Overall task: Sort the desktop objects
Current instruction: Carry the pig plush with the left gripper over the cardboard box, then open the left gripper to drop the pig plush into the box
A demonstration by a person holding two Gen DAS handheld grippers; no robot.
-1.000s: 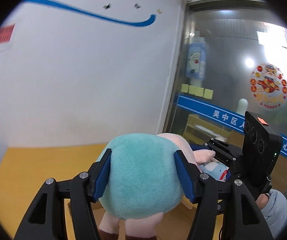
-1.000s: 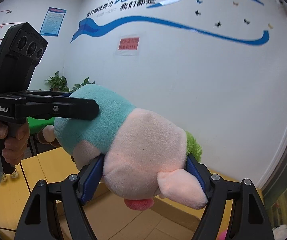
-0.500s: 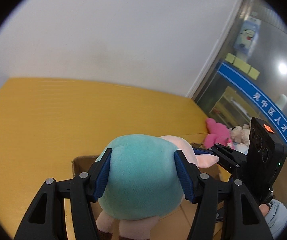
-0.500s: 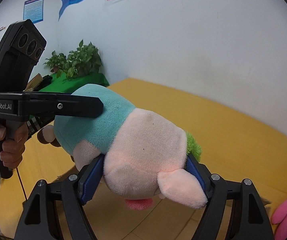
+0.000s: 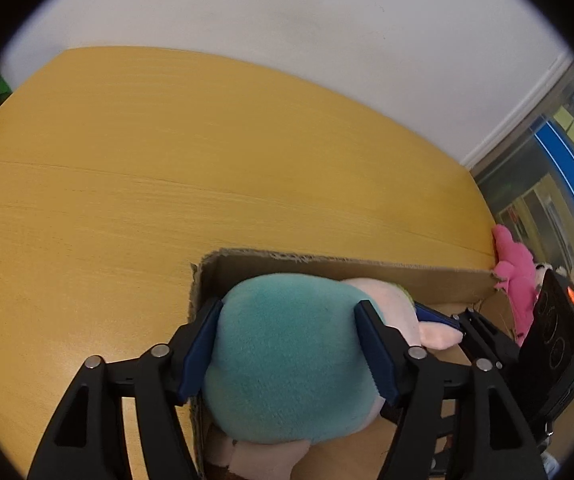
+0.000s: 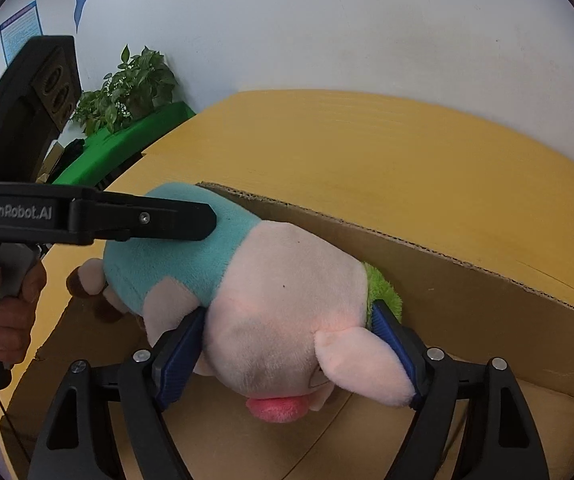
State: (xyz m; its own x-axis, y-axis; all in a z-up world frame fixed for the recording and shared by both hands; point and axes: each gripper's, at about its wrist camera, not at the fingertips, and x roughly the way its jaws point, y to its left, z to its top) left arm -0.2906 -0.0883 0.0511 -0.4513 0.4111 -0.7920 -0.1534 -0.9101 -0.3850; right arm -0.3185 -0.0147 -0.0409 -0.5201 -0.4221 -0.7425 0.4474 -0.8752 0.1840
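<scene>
Both claws, left claw (image 5: 289,344) and right claw (image 6: 287,344), grip plush pig (image 6: 287,300) within cardboard box (image 6: 467,280).

A: Your soft pink-and-teal plush pig (image 5: 287,360) covers much of the open brown cardboard box's (image 5: 367,276) floor.

B: And past the box's right corner, your black right gripper hides part of the bright pink plush toy (image 5: 515,276).

Soft, fuzzy teal-and-pink plush pig (image 5: 287,352). Open brown corrugated cardboard box (image 6: 447,276), matt, ragged-edged. Smooth yellow wood-grain tabletop (image 5: 167,168), slight sheen. Matt black plastic gripper fingers (image 6: 159,364).
</scene>
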